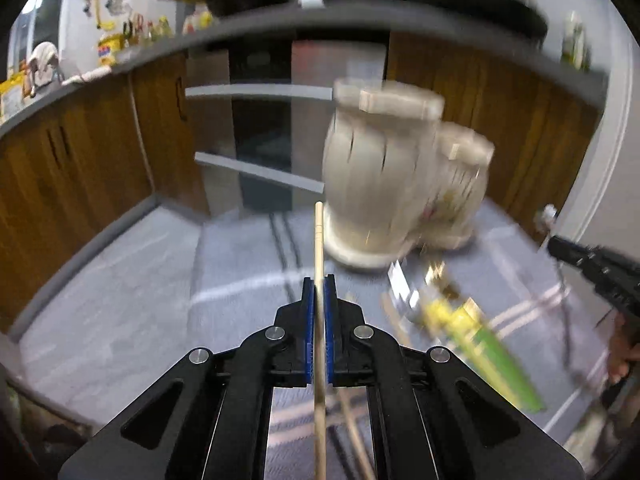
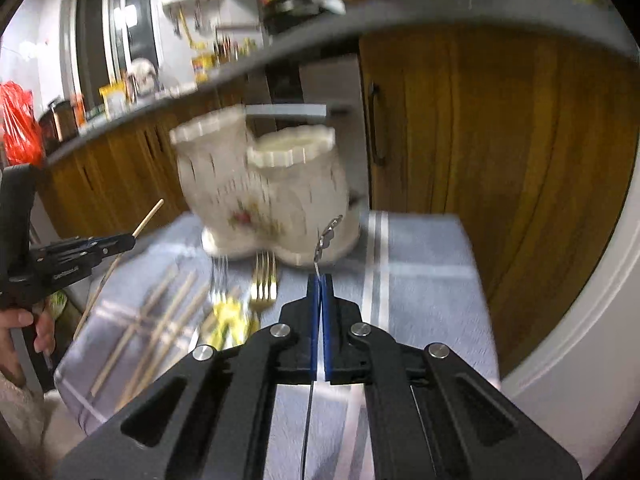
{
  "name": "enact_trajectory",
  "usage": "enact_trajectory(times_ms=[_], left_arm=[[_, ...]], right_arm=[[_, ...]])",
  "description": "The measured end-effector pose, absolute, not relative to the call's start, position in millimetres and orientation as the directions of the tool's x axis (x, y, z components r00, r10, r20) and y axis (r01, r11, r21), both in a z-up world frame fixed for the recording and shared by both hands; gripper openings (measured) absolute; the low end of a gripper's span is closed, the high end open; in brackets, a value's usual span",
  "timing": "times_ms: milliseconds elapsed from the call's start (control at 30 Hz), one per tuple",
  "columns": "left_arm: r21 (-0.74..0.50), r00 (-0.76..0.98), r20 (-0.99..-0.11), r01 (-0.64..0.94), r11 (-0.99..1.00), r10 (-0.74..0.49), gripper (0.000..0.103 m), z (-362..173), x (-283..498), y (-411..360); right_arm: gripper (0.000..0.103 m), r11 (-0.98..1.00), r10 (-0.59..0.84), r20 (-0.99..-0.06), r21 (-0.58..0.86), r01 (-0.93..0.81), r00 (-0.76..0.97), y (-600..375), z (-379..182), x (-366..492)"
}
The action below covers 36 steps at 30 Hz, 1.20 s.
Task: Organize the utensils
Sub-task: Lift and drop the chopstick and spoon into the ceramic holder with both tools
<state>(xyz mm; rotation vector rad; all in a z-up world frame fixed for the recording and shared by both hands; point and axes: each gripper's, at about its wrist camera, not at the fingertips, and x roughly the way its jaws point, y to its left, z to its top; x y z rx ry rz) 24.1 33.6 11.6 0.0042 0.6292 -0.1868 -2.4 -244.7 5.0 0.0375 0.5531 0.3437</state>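
A cream double-cup utensil holder (image 1: 384, 184) stands at the far end of a blue-grey checked cloth (image 1: 132, 288); it also shows in the right wrist view (image 2: 272, 192). My left gripper (image 1: 319, 284) is shut on a wooden chopstick (image 1: 319, 240), held above the cloth, left of the holder. My right gripper (image 2: 319, 280) is shut on a thin silver utensil (image 2: 326, 236), its ornate end close in front of the holder's right cup. Several loose chopsticks (image 2: 160, 320), two forks (image 2: 264, 276) and a yellow-green item (image 1: 480, 344) lie on the cloth.
Wooden cabinets (image 2: 480, 160) and an oven front (image 1: 260, 132) stand behind the table, under a cluttered grey counter (image 1: 120, 56). A white curved edge (image 2: 580, 320) lies at the right. The left gripper shows at the left of the right wrist view (image 2: 132, 242).
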Motion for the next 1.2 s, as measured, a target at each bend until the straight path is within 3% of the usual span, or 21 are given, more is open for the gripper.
enact_trajectory(times_ms=[300, 500, 633, 833, 1067, 1200], left_arm=[[-0.172, 0.883, -0.342, 0.277, 0.945, -0.321, 0.005, 94.3, 38.7, 21.3], [-0.165, 0.920, -0.267, 0.250, 0.954, -0.287, 0.005, 133.5, 100.7, -4.7], [-0.192, 0.929, -0.233, 0.246, 0.950, -0.287, 0.005, 143.9, 137.4, -11.0], [-0.110, 0.959, -0.203, 0.177, 0.978, -0.196, 0.005, 125.3, 171.0, -23.4], [-0.140, 0.954, -0.208, 0.189, 0.972, -0.215, 0.005, 103.7, 152.5, 1.1], [-0.143, 0.938, -0.264, 0.195, 0.970, -0.227, 0.005, 91.5, 129.7, 9.7]], right_arm=[[0.001, 0.940, 0.342, -0.262, 0.092, -0.329, 0.903, -233.3, 78.1, 22.4], [0.001, 0.935, 0.334, -0.138, 0.175, -0.309, 0.932, -225.6, 114.3, 90.0], [0.002, 0.941, 0.295, -0.155, 0.216, -0.259, 0.943, -218.2, 111.8, 133.4], [0.001, 0.958, 0.252, -0.194, 0.189, -0.216, 0.948, -207.5, 87.7, 160.1], [0.002, 0.952, 0.301, -0.262, 0.140, -0.273, 0.917, -204.9, 58.7, 144.5], [0.002, 0.931, 0.363, -0.303, 0.149, -0.333, 0.881, -207.7, 51.3, 125.7]])
